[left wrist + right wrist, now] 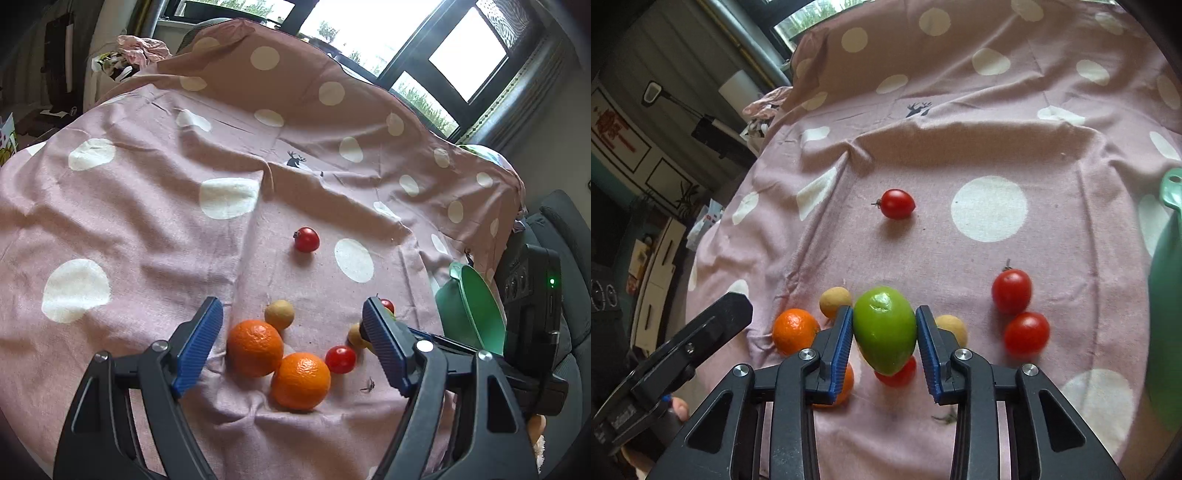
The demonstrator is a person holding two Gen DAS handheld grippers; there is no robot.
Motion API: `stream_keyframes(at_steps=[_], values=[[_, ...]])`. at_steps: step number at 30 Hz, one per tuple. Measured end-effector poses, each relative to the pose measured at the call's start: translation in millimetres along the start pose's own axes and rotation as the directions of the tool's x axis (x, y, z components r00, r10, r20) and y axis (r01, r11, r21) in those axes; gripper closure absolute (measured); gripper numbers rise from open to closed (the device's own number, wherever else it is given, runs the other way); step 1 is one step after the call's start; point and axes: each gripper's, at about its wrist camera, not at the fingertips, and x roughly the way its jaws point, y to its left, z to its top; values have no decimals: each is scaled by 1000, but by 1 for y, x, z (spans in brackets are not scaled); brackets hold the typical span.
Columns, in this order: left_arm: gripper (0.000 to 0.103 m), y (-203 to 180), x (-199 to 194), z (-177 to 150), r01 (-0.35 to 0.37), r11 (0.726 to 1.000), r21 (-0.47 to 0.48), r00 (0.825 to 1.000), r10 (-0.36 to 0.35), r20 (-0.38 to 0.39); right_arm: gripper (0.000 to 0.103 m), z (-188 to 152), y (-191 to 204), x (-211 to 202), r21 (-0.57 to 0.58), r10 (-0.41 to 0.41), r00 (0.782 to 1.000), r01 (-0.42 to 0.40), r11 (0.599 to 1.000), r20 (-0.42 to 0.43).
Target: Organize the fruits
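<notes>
Pink cloth (997, 295); tongs-hidden orange (846, 384) half-visible.

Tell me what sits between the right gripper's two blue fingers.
A green fruit, pinched between the right gripper pads, as the right wrist view shows.
</notes>
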Motion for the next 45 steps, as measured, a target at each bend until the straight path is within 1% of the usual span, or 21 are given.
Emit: stream_keyframes(at_steps=[4,7,9,14,18,21,23,26,29,33,36,39,42,45], values=[[27,-14,6,-6,28,999,37,999,-27,-23,67,-14,-20,-15,49,-51,999,51,998,-5],[31,-24,9,-11,46,997,63,998,-44,-39,67,-23,-34,-17,88,-73,997,75,993,-25],[31,-28,12,-13,45,996,74,998,-42,-46,67,-28,-41,-15,100,-78,996,81,992,-41],[36,-36,21,-18,46,994,95,996,-38,-77,67,-35,-51,-3,121,-75,992,87,989,-98],[39,-39,23,-20,51,994,99,995,-42,-88,67,-35,-50,-4,116,-74,993,85,990,-95],[40,-42,22,-21,74,993,94,993,-65,-99,67,-35,-51,-7,131,-50,995,62,989,-91],[42,-46,21,-23,82,991,103,992,-72,-102,60,-34,-53,-13,136,-40,997,50,989,-73],[46,-56,23,-27,94,987,129,990,-79,-118,58,-31,-57,-25,145,-40,999,44,988,-31],[49,-69,29,-34,124,979,163,983,-99,-157,58,-28,-62,-36,158,-26,1000,24,987,10],[53,-87,43,-46,160,968,196,967,-114,-228,58,-26,-70,-42,190,17,999,-24,982,40],[55,-96,53,-55,144,964,225,961,-82,-263,58,-25,-72,-39,204,36,999,-41,978,30],[57,-99,60,-60,143,963,228,952,-71,-297,58,-26,-72,-33,208,64,998,-65,976,13],[58,-99,65,-63,129,964,233,950,-53,-309,58,-27,-68,-25,214,122,992,-117,970,-13],[59,-99,69,-63,135,966,221,944,-58,-324,58,-29,-63,-20,201,131,991,-123,972,-30]])
